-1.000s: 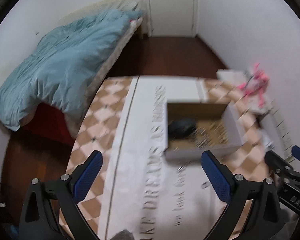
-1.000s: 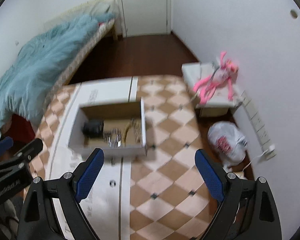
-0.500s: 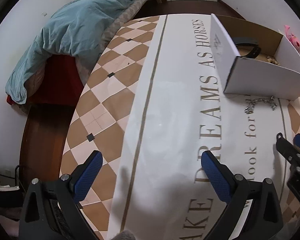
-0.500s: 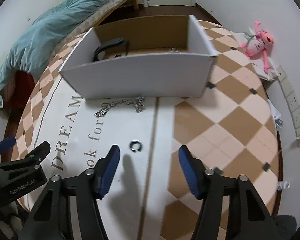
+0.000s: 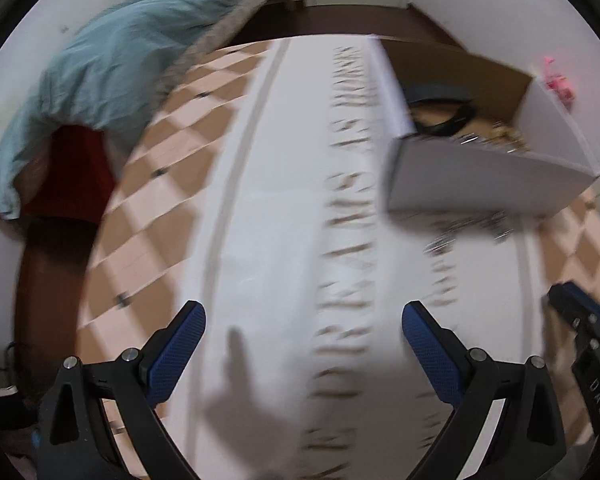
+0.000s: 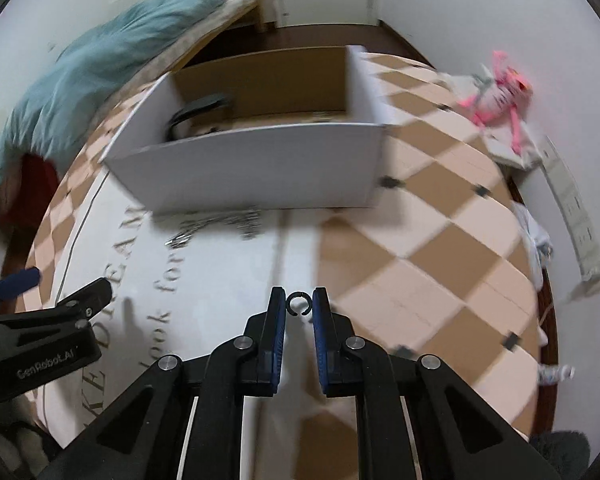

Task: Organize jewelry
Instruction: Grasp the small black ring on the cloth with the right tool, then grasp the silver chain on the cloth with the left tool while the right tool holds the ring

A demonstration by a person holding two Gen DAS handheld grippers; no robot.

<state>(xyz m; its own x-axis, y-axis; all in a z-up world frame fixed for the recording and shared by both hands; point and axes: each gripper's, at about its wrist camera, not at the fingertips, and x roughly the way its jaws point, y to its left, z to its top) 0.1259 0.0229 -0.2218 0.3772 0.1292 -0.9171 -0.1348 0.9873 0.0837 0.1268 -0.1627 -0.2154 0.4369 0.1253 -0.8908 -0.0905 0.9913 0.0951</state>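
Note:
My right gripper (image 6: 299, 304) is shut on a small black open ring (image 6: 299, 305), pinched between its blue fingertips just above the white table runner. A silver chain (image 6: 216, 226) lies on the runner in front of a white cardboard box (image 6: 260, 164); the chain also shows blurred in the left wrist view (image 5: 468, 230). The box (image 5: 484, 184) holds a black band (image 5: 444, 120) and other jewelry. My left gripper (image 5: 304, 336) is open and empty above the runner, left of the box.
The table has a checkered cloth (image 6: 440, 240) with a lettered white runner (image 5: 284, 240). A bed with a blue quilt (image 5: 112, 68) stands at the left. A pink plush toy (image 6: 496, 92) lies on a low stand at the right, near a power strip (image 6: 572, 216).
My right gripper has closed from wide open onto the small black ring on the runner. The left gripper has shifted slightly; its view is motion-blurred.

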